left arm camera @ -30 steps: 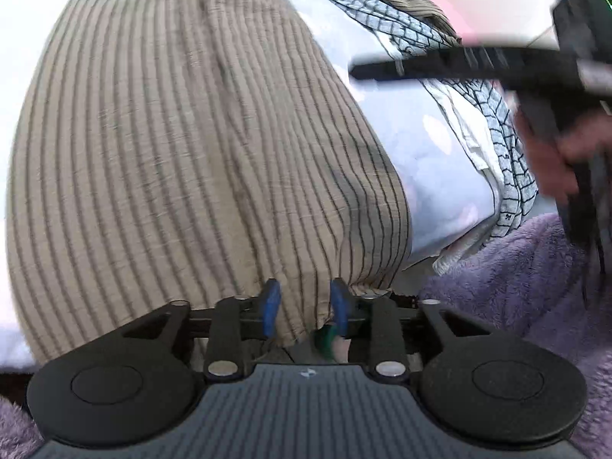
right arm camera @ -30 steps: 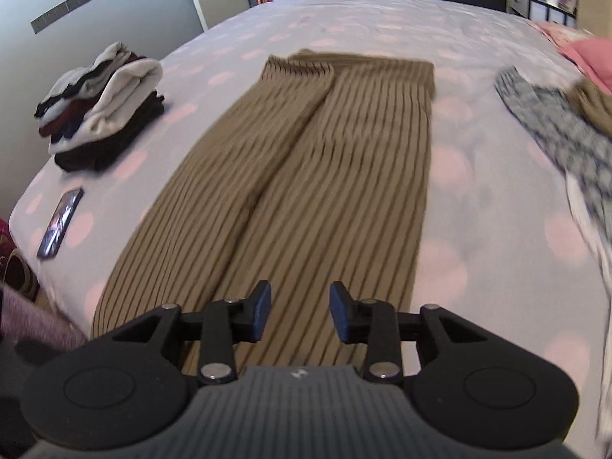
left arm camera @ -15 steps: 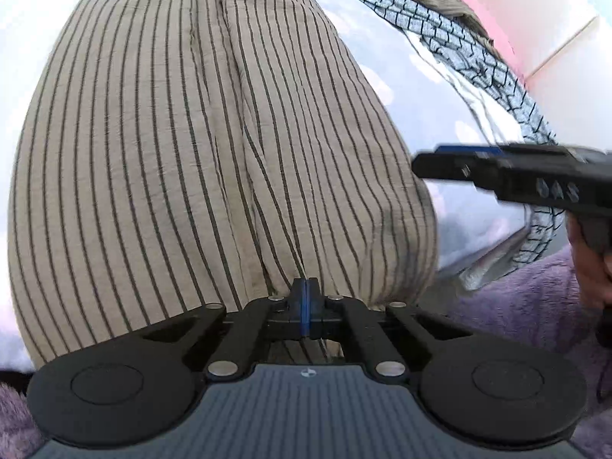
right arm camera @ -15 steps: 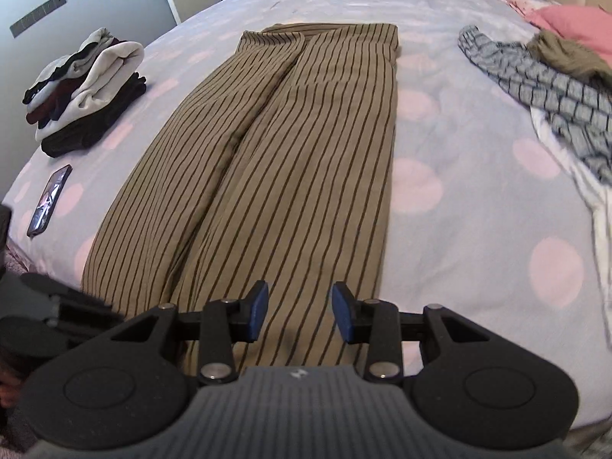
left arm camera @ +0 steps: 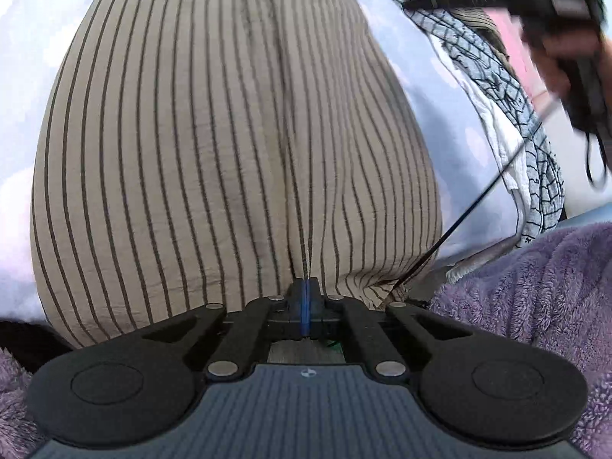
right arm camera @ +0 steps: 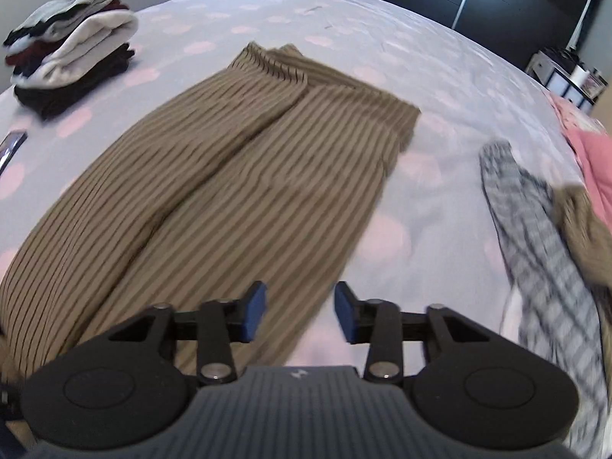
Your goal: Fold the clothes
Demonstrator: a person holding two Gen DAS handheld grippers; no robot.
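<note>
Tan trousers with dark pinstripes (right arm camera: 237,176) lie flat and lengthwise on the bed, waistband at the far end. In the left wrist view the trousers (left arm camera: 214,145) fill the frame. My left gripper (left arm camera: 305,298) is shut on their near hem edge. My right gripper (right arm camera: 300,311) is open and empty, held above the right edge of the near trouser leg. It also shows in the left wrist view (left arm camera: 566,15), blurred at the upper right.
The bed has a pale sheet with pink dots (right arm camera: 440,76). A stack of folded clothes (right arm camera: 72,42) sits at the far left, a phone (right arm camera: 11,145) near the left edge. A grey checked garment (right arm camera: 535,222) and pink clothes (right arm camera: 589,153) lie at right. Purple fleece (left arm camera: 528,287) is below right.
My left gripper closed on the trouser hem. My right gripper, still open, swung up and to the right over the bed.
</note>
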